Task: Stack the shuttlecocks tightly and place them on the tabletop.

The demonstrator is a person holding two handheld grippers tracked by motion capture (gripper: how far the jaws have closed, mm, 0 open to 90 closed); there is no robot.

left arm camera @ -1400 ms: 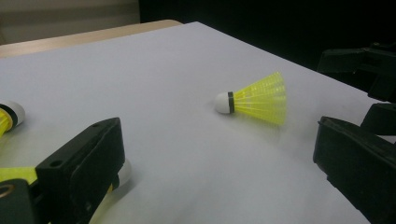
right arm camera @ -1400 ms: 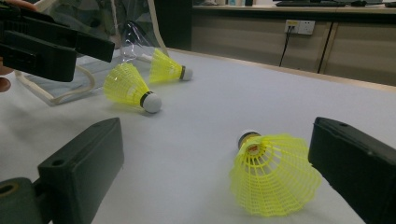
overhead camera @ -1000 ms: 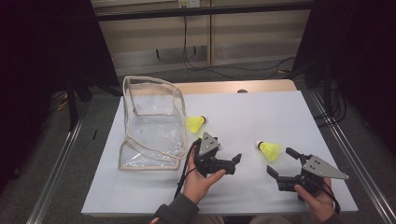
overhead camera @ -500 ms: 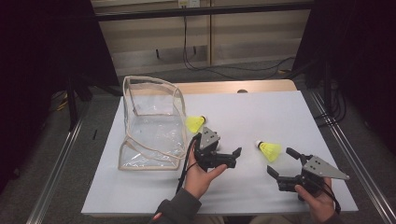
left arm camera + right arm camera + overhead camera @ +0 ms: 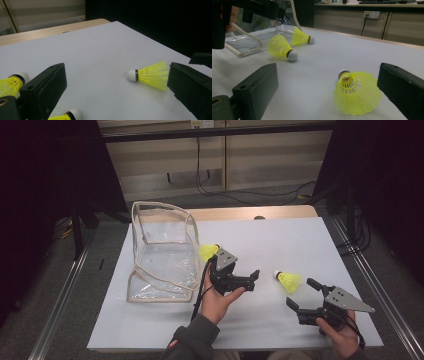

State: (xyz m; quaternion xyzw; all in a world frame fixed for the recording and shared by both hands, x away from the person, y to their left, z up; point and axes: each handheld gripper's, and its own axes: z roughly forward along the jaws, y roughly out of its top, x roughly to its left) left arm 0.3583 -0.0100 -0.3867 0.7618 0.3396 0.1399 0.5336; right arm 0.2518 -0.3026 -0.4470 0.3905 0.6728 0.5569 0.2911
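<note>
the left gripper hangs over the middle of the white table, held in a hand, its jaws spread wide with nothing between them. in the left gripper view those jaws frame 1 yellow shuttlecock lying on its side, cork toward the left jaw and skirt just beside the right jaw — whether skirt and jaw touch cannot be told. 2 more shuttlecocks sit close by the left jaw, 1 at its outer side and 1 at the bottom edge.

the right gripper is near the table's front right corner, also wide open and empty. in the right gripper view the near shuttlecock lies between its jaws, skirt toward the camera, closer to the right jaw but apart from it.

a clear bag with pale trim stands on the table's left part — 2 shuttlecocks lie just beside it.
</note>
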